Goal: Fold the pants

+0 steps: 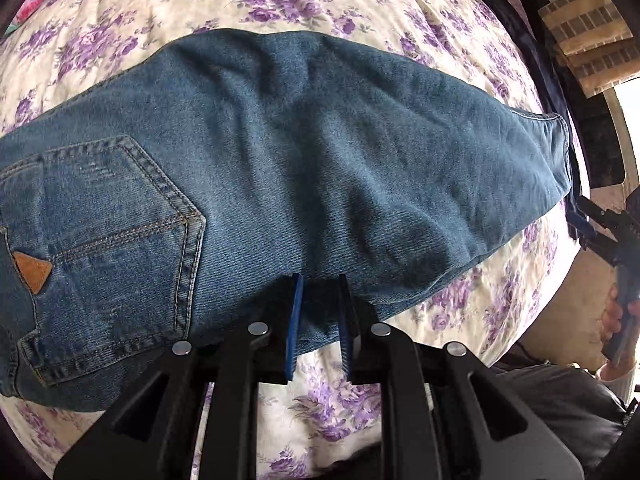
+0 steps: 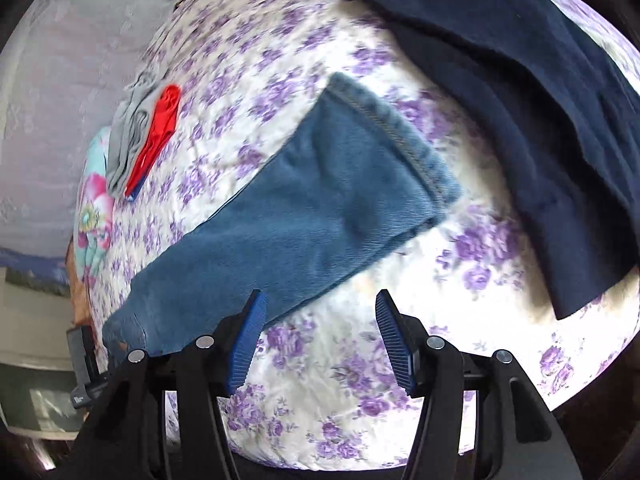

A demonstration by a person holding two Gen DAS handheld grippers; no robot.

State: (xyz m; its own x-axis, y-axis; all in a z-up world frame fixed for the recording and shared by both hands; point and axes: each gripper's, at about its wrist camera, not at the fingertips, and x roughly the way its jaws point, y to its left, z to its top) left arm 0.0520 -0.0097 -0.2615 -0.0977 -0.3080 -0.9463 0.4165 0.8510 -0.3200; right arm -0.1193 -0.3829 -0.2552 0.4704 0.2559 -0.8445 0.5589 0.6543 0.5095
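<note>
Blue jeans [image 1: 280,152] lie folded lengthwise on the floral bedsheet, back pocket [image 1: 112,240] at the left, leg hem [image 1: 560,152] at the right. My left gripper [image 1: 318,280] has its jaws narrowly apart, with the jeans' near edge between the fingertips. In the right wrist view the jeans leg [image 2: 320,200] runs up to its hem [image 2: 400,132]. My right gripper [image 2: 320,300] is open and empty, above the sheet just below the leg. It also shows at the right edge of the left wrist view [image 1: 580,208].
A dark navy garment [image 2: 540,100] lies on the bed at the upper right. Folded grey and red clothes [image 2: 148,128] and a flowered cloth [image 2: 92,208] lie at the bed's far side. The floral sheet [image 2: 340,380] covers the bed.
</note>
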